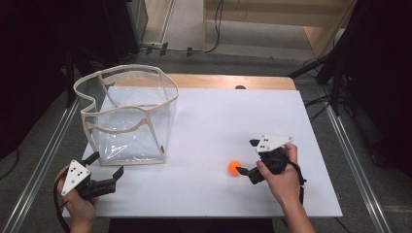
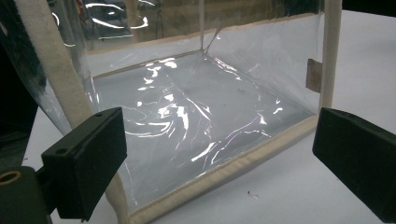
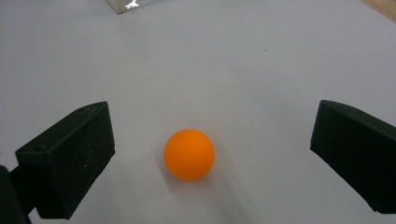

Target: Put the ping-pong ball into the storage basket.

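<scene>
An orange ball [image 1: 234, 167] [image 3: 189, 154] rests on the white table top [image 1: 218, 116], right of centre. My right gripper [image 1: 248, 157] [image 3: 211, 130] is open just right of it, its jaws spread wide on either side of the ball and not touching it. A clear plastic bag [image 1: 128, 114] [image 2: 187, 116] with beige fabric trim stands upright and open at the left, with nothing inside. My left gripper [image 1: 104, 164] [image 2: 215, 144] is open at the bag's near bottom edge, with nothing between its jaws.
A wooden strip [image 1: 228, 81] borders the table's far edge, and metal rails [image 1: 350, 155] run along both sides. Cables [image 1: 194, 48] lie on the floor beyond. Bare white surface lies between the bag and the ball.
</scene>
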Available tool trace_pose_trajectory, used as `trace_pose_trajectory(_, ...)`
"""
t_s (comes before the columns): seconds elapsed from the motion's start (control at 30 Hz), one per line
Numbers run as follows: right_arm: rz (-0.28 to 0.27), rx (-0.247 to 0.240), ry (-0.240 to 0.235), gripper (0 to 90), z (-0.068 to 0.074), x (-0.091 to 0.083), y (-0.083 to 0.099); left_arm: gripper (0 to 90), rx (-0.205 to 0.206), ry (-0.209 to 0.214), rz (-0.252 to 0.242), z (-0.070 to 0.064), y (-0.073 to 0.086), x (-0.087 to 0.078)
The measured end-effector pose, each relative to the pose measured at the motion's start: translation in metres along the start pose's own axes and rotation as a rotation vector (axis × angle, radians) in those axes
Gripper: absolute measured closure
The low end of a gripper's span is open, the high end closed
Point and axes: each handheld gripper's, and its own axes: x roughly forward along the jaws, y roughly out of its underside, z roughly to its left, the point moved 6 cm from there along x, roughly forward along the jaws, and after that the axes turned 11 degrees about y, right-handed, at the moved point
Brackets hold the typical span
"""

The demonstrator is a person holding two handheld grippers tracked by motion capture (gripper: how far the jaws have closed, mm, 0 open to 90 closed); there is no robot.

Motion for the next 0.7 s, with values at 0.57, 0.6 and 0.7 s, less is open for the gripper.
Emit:
trace_pose_trajectory(0.57,0.253,-0.106,-0.052,0.0,0.016,0.034,0.008,3.6,-0.006,0.002,0.0,0.0,0.0,-0.001)
trace_pose_trajectory(0.6,0.265,-0.107,-0.055,0.0,0.016,0.035,0.009,3.6,-0.006,0.002,-0.001,0.0,0.0,-0.001)
trace_pose_trajectory(0.7,0.294,-0.109,-0.068,0.0,0.017,0.038,0.01,3.6,-0.006,0.002,-0.001,0.0,0.0,-0.001)
